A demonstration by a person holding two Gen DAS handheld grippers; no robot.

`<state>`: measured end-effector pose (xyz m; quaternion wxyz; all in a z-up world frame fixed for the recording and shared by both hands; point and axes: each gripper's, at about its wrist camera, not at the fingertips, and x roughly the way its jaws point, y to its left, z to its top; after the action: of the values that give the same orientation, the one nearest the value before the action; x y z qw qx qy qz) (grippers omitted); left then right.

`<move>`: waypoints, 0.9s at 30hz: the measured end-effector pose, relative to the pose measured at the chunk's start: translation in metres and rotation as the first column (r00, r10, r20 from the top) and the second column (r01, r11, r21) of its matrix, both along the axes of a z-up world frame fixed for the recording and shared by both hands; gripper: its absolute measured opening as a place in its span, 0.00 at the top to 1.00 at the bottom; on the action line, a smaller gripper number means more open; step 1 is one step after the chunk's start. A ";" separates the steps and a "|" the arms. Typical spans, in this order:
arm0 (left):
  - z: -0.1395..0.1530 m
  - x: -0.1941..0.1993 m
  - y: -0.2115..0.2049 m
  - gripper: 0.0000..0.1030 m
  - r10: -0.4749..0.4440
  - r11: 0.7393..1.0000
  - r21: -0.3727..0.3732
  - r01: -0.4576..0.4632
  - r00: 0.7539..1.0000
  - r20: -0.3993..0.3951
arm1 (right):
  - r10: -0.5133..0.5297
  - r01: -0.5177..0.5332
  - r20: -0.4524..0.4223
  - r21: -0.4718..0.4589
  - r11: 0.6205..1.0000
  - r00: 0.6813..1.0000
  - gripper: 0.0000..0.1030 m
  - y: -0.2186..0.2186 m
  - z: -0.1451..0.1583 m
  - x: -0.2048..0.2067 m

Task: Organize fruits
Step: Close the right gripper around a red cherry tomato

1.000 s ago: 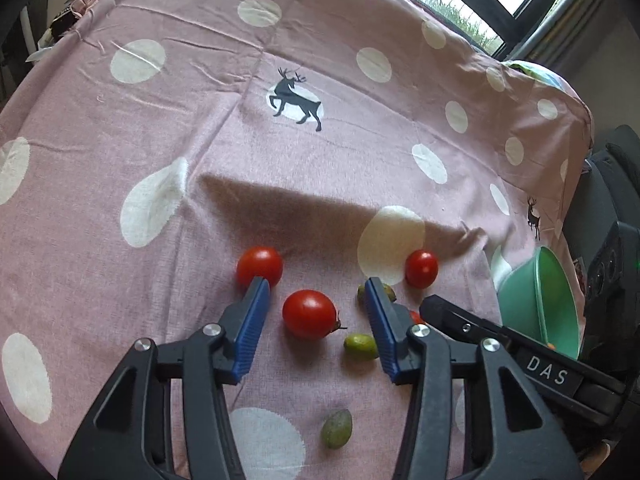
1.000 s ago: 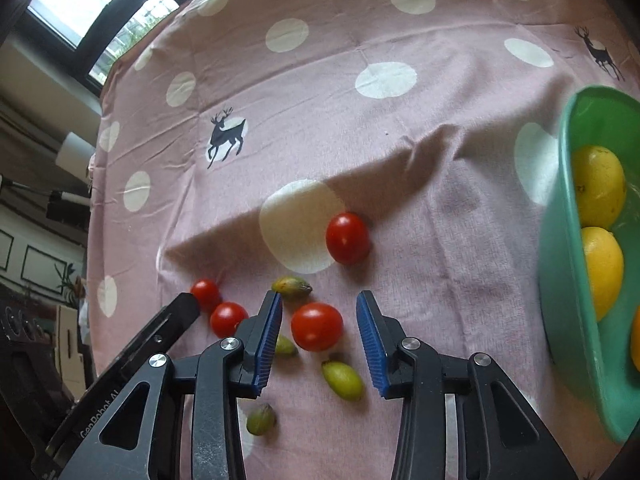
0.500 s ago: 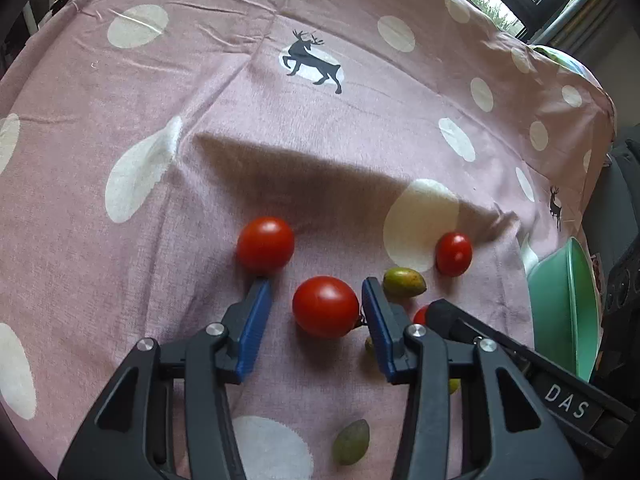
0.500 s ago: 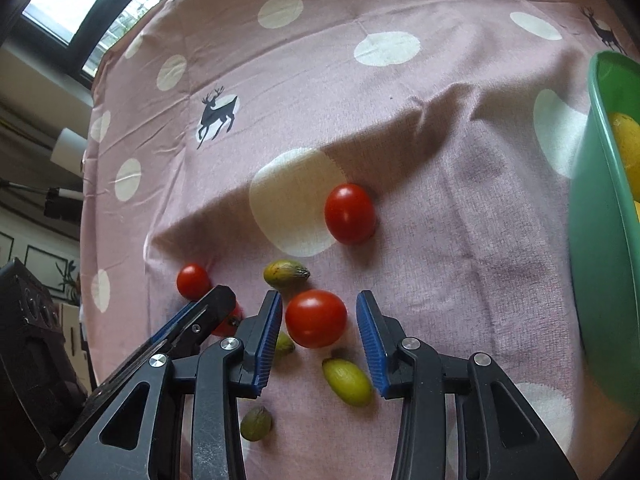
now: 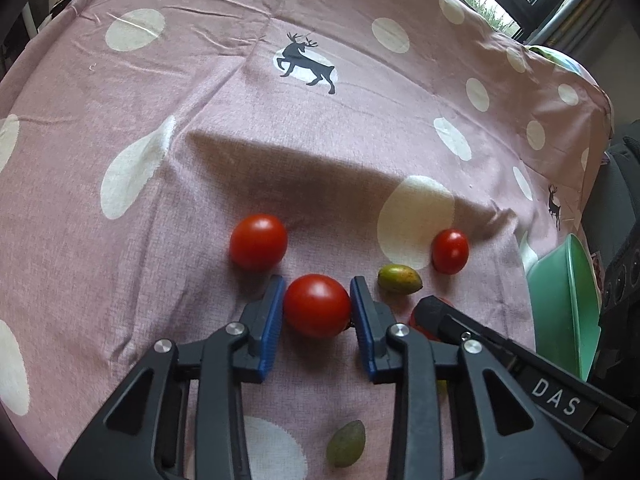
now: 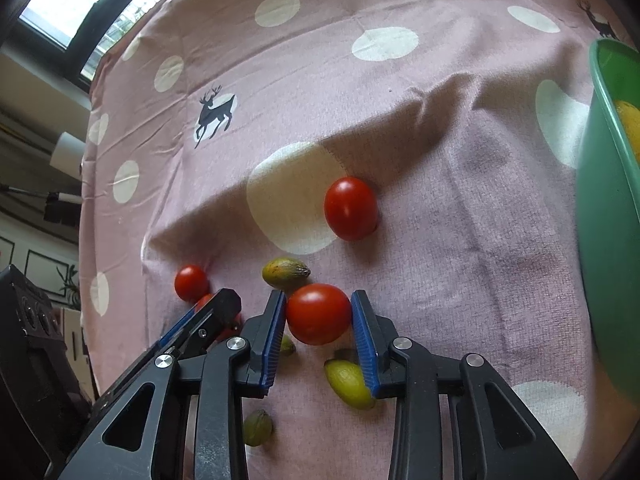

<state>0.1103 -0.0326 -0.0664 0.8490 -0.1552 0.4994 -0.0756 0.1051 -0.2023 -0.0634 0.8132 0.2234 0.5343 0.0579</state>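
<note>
Both claws tip down at the pink cloth [image 5: 280, 152], side by side. The left claw [image 5: 317, 306] is closing, and its blue pads touch both sides of a red tomato [image 5: 317, 305]. The right claw [image 6: 319, 314] is closing on its own tomato [image 6: 319, 314] the same way. Both tomatoes are round. A green bowl [image 6: 604, 240] sits on the right.

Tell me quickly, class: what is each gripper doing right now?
Left gripper: fingers closing on a red tomato, pads touching it.
Right gripper: fingers closing on another red tomato, pads touching it.
</note>
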 end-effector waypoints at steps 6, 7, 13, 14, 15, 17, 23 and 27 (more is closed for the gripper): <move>0.001 -0.002 0.000 0.68 0.004 1.000 0.001 -0.004 1.000 -0.006 | -0.005 0.005 0.001 -0.010 1.000 1.000 0.66 0.000 0.002 -0.001; 0.002 -0.003 -0.001 0.68 0.003 1.000 0.000 -0.003 1.000 -0.004 | -0.006 0.006 0.003 -0.008 1.000 1.000 0.66 0.000 0.002 -0.002; 0.011 -0.009 -0.005 0.68 -0.010 1.000 0.013 0.009 1.000 0.028 | -0.023 0.023 0.019 0.005 1.000 1.000 0.66 -0.006 0.008 -0.007; 0.013 -0.011 -0.006 0.68 -0.015 1.000 0.009 0.014 0.999 0.035 | -0.028 0.027 0.024 0.006 1.000 0.999 0.66 -0.007 0.010 -0.009; 0.016 -0.012 -0.007 0.68 -0.019 1.000 0.005 0.019 0.999 0.042 | -0.032 0.032 0.029 0.008 0.999 0.999 0.66 -0.008 0.011 -0.009; 0.021 -0.016 -0.009 0.68 -0.033 0.999 -0.005 0.033 0.998 0.056 | -0.040 0.040 0.038 0.013 0.999 0.998 0.66 -0.011 0.015 -0.012; 0.038 -0.027 -0.021 0.68 -0.061 0.998 0.016 0.060 0.991 0.116 | -0.070 0.069 0.070 0.026 0.997 0.995 0.66 -0.020 0.025 -0.020; 0.046 -0.032 -0.028 0.68 -0.093 0.995 -0.013 0.096 0.986 0.136 | -0.088 0.085 0.095 0.034 0.996 0.992 0.66 -0.027 0.032 -0.027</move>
<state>0.0783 -0.0610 -0.0199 0.8748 -0.1342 0.4467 -0.1310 0.0783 -0.2298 -0.0313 0.8362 0.2556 0.4835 0.0412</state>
